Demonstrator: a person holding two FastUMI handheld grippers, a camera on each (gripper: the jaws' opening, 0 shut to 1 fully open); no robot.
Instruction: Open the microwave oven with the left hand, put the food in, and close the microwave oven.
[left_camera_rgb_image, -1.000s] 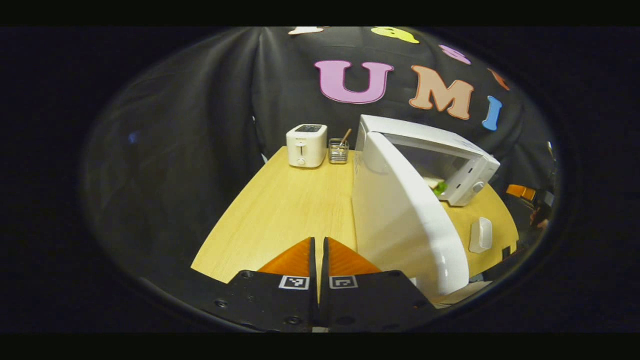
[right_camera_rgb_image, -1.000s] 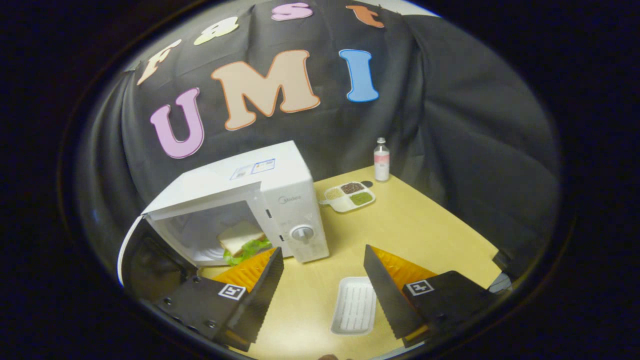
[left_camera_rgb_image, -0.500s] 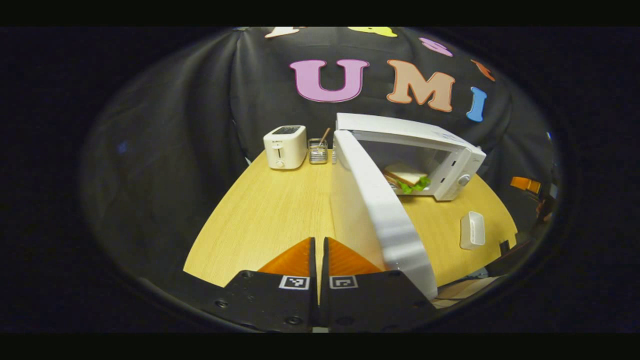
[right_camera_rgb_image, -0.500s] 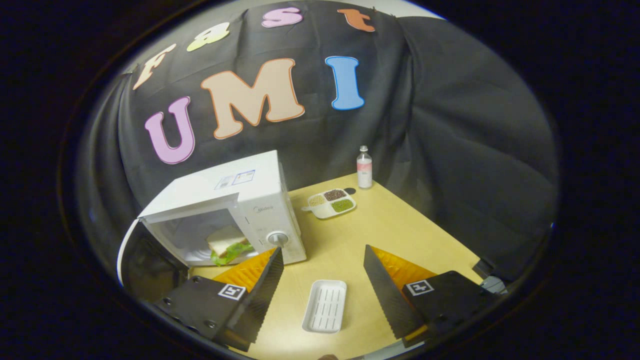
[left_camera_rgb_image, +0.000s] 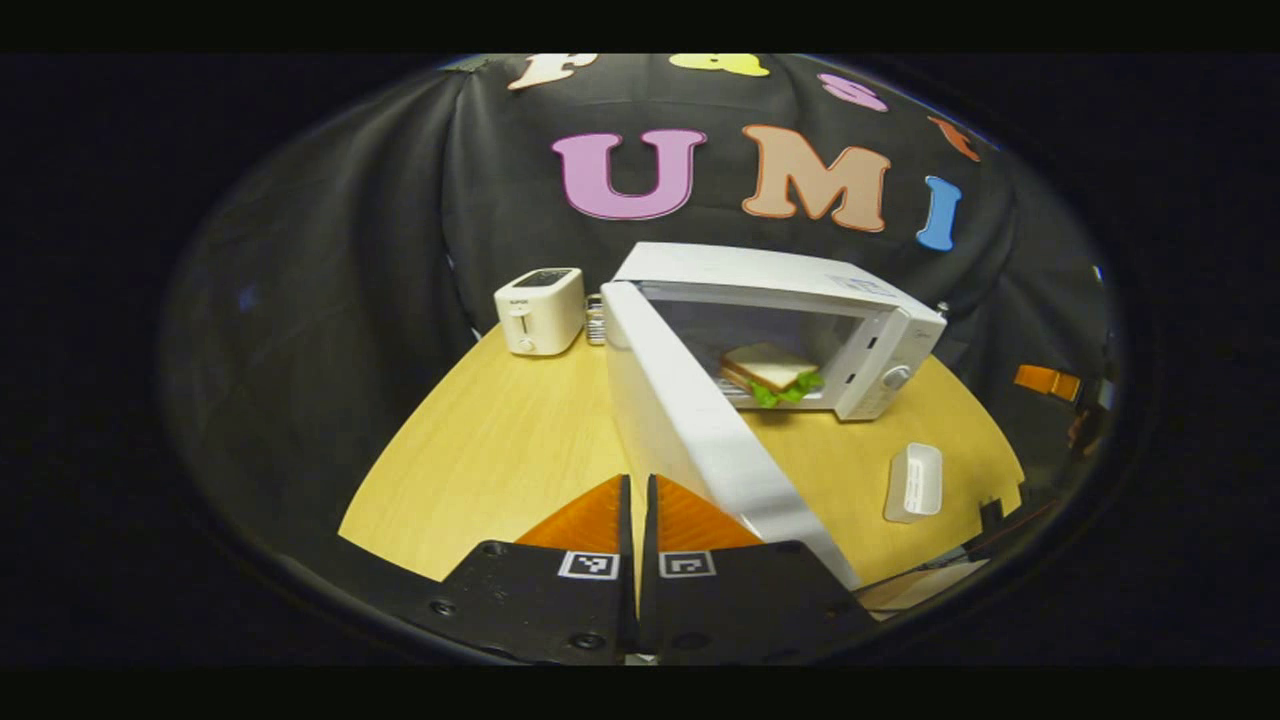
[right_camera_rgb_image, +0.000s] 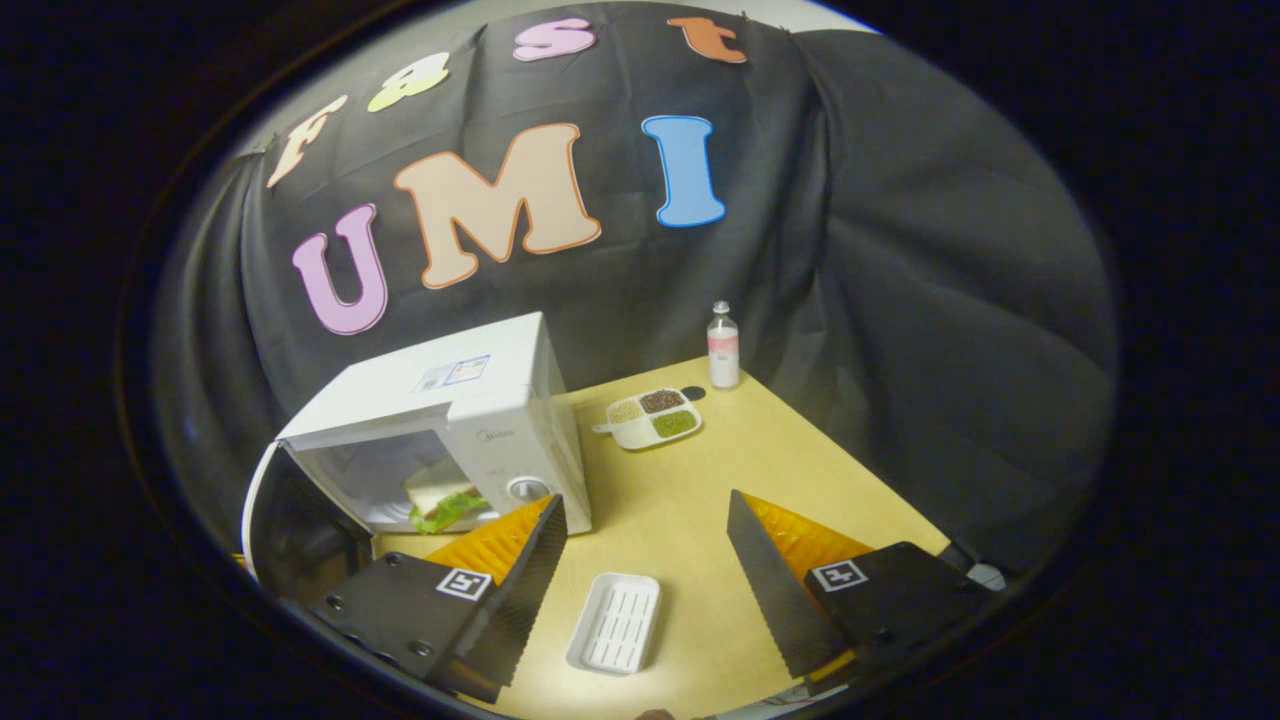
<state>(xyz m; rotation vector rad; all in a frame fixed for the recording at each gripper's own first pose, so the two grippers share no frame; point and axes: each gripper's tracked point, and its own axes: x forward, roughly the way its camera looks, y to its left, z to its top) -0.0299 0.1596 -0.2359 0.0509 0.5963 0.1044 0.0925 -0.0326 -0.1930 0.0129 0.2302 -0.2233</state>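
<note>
Inside, sandwich (left_camera_rgb_image: 770, 372) in microwave (left_camera_rgb_image: 800, 300), door (left_camera_rgb_image: 700, 430) open

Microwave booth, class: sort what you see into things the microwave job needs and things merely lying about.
Part of the job:
microwave
its open door
sandwich inside
left gripper, shut
right gripper, open

Just lying about:
toaster
empty white tray
divided dish of grains
bottle
</note>
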